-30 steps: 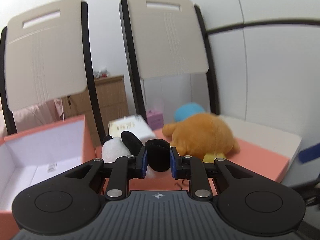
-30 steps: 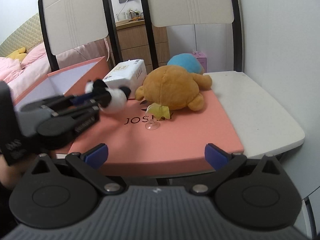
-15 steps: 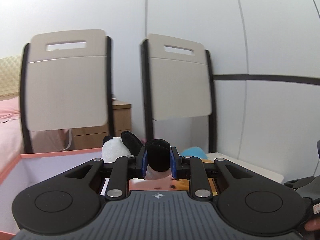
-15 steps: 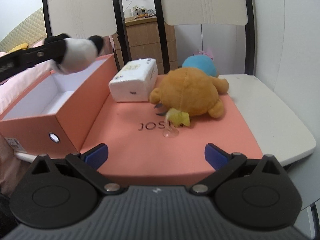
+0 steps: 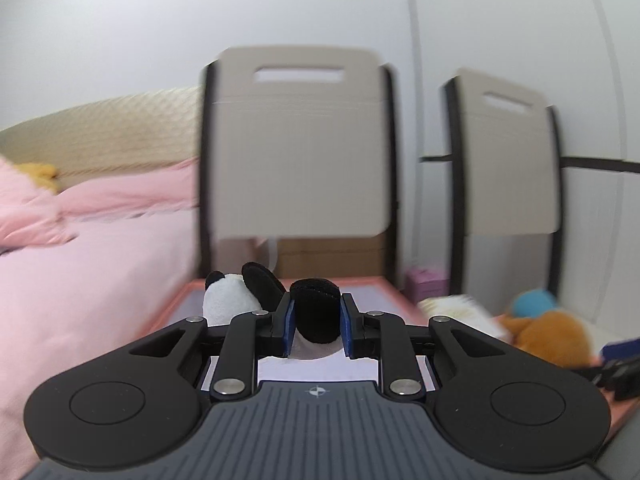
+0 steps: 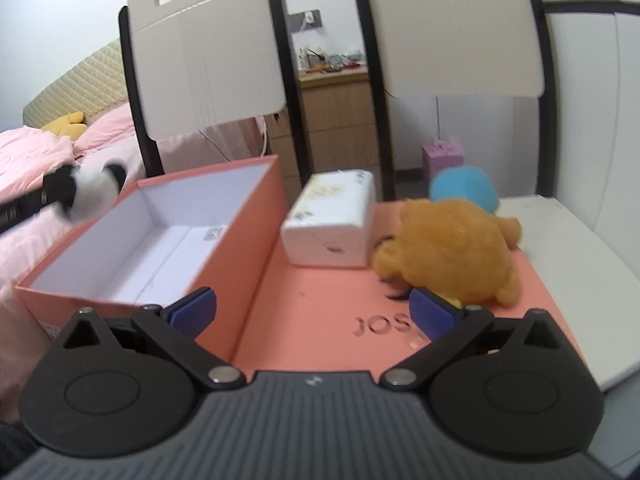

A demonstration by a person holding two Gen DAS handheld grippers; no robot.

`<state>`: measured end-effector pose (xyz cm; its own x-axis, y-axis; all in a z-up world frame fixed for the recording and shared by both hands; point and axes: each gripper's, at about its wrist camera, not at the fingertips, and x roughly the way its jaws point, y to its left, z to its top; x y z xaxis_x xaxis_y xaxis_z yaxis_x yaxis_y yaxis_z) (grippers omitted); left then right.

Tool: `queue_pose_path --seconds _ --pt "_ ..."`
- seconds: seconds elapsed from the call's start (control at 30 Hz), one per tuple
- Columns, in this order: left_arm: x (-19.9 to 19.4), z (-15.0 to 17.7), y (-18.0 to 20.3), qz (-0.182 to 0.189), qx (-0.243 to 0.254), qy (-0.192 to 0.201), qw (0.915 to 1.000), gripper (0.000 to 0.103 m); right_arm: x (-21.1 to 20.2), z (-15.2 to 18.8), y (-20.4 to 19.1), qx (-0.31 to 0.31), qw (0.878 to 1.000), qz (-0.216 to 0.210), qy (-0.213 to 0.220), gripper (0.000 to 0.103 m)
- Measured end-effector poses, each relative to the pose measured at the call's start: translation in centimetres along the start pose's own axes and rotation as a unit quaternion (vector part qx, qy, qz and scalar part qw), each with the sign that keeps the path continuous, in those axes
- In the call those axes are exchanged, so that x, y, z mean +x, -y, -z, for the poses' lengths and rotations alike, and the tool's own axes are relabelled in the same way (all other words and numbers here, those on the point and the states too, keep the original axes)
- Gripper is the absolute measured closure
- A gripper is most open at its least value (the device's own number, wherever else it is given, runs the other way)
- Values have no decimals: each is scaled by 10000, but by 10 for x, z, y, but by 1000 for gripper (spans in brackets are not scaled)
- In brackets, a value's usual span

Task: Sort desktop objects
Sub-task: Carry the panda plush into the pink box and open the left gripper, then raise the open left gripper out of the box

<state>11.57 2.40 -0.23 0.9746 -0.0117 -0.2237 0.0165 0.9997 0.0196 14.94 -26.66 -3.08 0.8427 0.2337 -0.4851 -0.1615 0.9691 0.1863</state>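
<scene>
The left tool [image 5: 316, 322] is clamped on the panda [image 5: 230, 298]. The open box [image 6: 248, 216] lies just below and ahead of it. The right tool [image 6: 312, 312] stands apart, empty.

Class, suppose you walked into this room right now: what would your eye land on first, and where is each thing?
First, the small panda plush, pinched in the shut left gripper and held in the air at the open coral box's far left corner. Next, the orange plush toy lying on the coral lid at right, just ahead of the open, empty right gripper, with a white tissue pack between it and the box.
</scene>
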Motion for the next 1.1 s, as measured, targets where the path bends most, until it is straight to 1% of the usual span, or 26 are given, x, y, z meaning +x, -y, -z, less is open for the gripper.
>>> queue_pose_path --seconds 0.07,0.23,0.3,0.4,0.57,0.73,0.77,0.83,0.87,0.9,0.93,1.0,1.1 --pt "3 9 -12 -229 -13 -146 9996 77 4 -2 -7 -40 9999 -23 89 0" --pt "18 19 -42 -520 -301 -548 9967 77 10 -2 -20 -12 9993 -97 354 0" --pt "23 23 -48 -599 -365 -697 9951 77 13 -1 -25 -38 9990 -108 430 0" --pt "25 26 -55 -653 -425 -869 9932 77 20 -1 -31 -92 9990 -162 397 0" --pt "28 30 -55 -668 -398 -978 9922 76 25 0 -35 -131 9992 -246 274 0" --pt "29 30 -55 -715 -401 -954 9921 71 17 0 -31 -55 9992 -216 335 0" --pt "29 30 -54 -737 -383 -948 9920 67 16 1 -30 -39 9991 -218 348 0" --pt "27 29 -53 -749 -343 -889 9926 54 13 1 -28 -20 9990 -234 370 0" --pt "25 27 -51 -744 -319 -845 9931 42 12 1 -28 -15 9990 -238 383 0" --pt "23 26 -49 -739 -295 -801 9936 34 10 2 -27 -11 9989 -238 394 0" --pt "20 25 -47 -731 -264 -759 9941 31 9 2 -26 -7 9989 -238 402 0" --pt "15 25 -43 -681 -201 -716 9949 22 8 3 -25 1 9989 -244 411 0" --pt "5 26 -37 -613 -154 -704 9955 17 5 5 -25 15 9988 -264 410 0"
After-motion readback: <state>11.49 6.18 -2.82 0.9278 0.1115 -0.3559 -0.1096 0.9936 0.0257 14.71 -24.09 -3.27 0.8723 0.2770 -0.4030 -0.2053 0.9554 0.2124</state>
